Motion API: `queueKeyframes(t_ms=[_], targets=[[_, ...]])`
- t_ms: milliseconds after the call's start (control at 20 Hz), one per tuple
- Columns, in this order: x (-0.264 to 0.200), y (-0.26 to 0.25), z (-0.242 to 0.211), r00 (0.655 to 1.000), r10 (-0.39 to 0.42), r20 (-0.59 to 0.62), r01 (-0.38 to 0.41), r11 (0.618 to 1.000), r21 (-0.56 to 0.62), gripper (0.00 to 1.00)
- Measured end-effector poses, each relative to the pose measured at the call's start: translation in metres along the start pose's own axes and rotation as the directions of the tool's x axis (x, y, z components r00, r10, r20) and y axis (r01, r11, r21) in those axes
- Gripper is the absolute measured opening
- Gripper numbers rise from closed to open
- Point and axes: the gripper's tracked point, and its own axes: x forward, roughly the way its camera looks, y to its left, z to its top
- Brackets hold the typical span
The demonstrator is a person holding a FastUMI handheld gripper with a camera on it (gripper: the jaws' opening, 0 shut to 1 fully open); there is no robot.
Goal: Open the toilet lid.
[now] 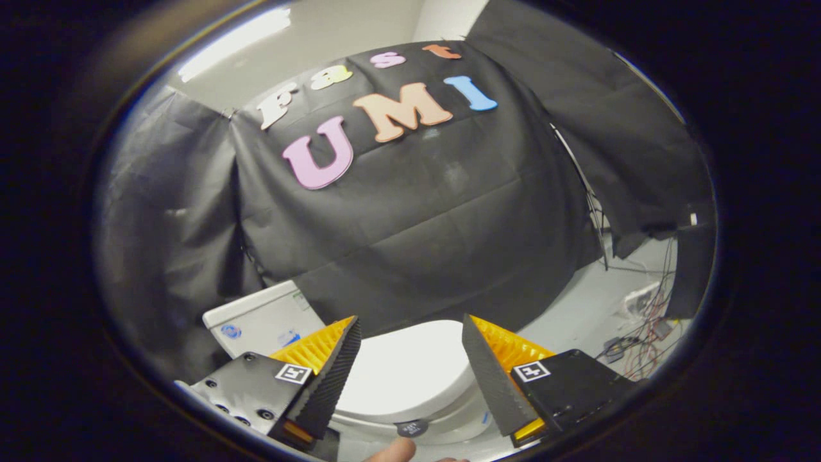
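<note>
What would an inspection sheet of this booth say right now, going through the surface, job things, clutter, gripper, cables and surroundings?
Surface: pale floor beside the toilet.
Job's things: white toilet lid down, closed; white tank behind it, against the cloth.
Clutter: small dark round thing below the lid's front edge, unclear what.
Gripper: gripper open, fingers apart above the lid, touching nothing; a fingertip shows beneath.
Cables: tangled cables on the floor by a white power strip.
Surroundings: black cloth wall, bright ceiling light.
</note>
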Motion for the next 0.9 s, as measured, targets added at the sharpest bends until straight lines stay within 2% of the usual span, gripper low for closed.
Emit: queueKeyframes(t_ms=[100, 400, 600, 900], targets=[[0.011, -0.010, -0.017, 1.000, -0.021, -0.009, 0.021, 0.996, 0.083, 0.98], [0.017, -0.032, -0.098, 0.965, -0.089, -0.245, 0.137, 0.973, 0.186, 0.96], [0.012, -0.054, -0.141, 0.925, -0.143, -0.352, 0.256, 0.919, 0.301, 0.97], [0.002, -0.069, -0.166, 0.911, -0.178, -0.372, 0.341, 0.833, 0.435, 0.96]])
